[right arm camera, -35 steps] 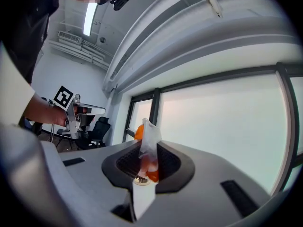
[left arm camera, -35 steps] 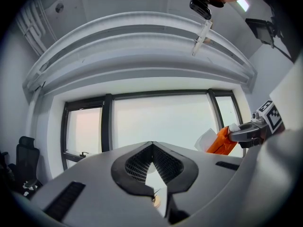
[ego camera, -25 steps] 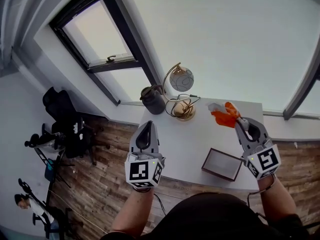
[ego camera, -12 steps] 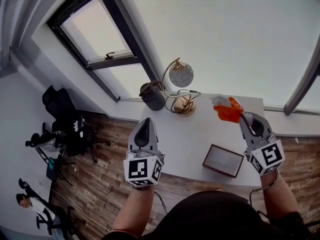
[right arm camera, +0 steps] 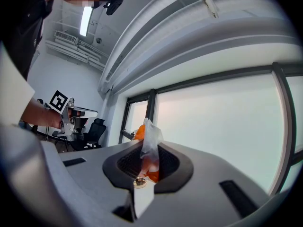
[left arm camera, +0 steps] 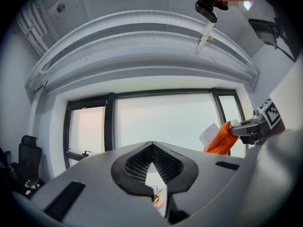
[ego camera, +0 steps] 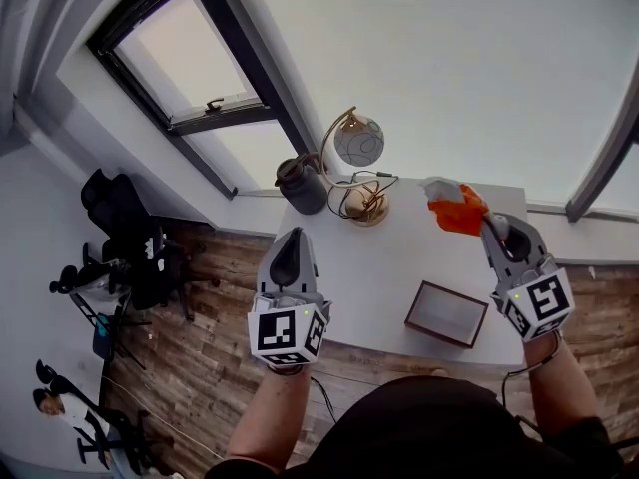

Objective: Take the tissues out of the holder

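Note:
My right gripper (ego camera: 486, 220) is shut on a bunch of orange and white tissues (ego camera: 454, 208), held in the air over the far right part of the white table (ego camera: 379, 267). In the right gripper view a thin white tissue (right arm camera: 150, 141) and an orange one stick up from between the jaws. The holder (ego camera: 446, 313), a flat brown open box, lies on the table near its front edge, below and left of that gripper. My left gripper (ego camera: 290, 242) hovers over the table's left edge, shut with nothing in it. The left gripper view shows the tissues (left arm camera: 218, 138) at far right.
A gold lamp with a glass globe (ego camera: 357, 168) and a dark jug (ego camera: 303, 186) stand at the back left of the table by the window. Wooden floor lies below, with black office chairs (ego camera: 125, 228) at the left.
The right gripper has drifted a little to the right and away with the tissues in it. The left gripper has hardly moved.

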